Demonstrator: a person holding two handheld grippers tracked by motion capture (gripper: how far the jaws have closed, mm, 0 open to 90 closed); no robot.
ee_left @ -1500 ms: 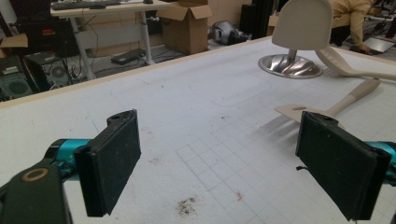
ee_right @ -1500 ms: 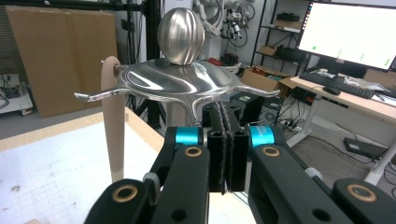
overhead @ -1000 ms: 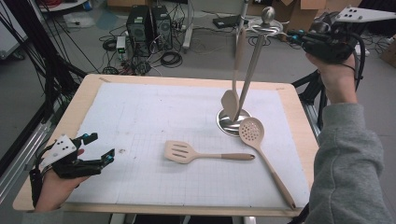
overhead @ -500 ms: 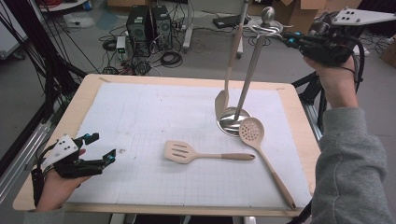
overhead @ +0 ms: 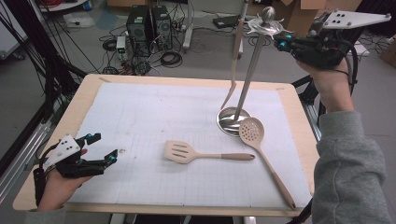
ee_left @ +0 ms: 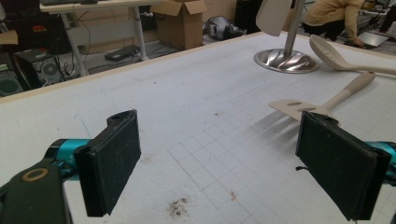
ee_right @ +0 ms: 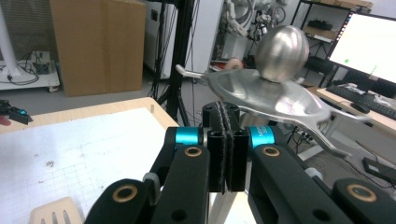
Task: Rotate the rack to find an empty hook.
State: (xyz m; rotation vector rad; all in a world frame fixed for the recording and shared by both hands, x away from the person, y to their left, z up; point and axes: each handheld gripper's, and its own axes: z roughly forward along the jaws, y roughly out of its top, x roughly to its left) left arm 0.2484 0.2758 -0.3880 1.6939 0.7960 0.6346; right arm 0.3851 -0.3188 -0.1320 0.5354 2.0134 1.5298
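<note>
Surface: gridded white table (overhead: 140,121), cabled floor behind | Stand (overhead: 252,70): far right, spatula (overhead: 236,56) hanging | Right tongs (overhead: 279,43): pressed together, beside stand's top | Left tongs (overhead: 103,148): spread, empty, near-left of stand.

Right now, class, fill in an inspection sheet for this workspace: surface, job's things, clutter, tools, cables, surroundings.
Surface: wooden table under a white gridded mat, with a dark smudge.
Job's things: steel utensil stand, one turner hanging from it; slotted spatula and perforated spoon lying flat on the mat.
Clutter: nothing seen.
Tools: left tool open, low over the mat's near left corner; right tool shut, empty, beside the stand's top.
Cables: tangled on the floor.
Surroundings: computer towers, cardboard boxes.
</note>
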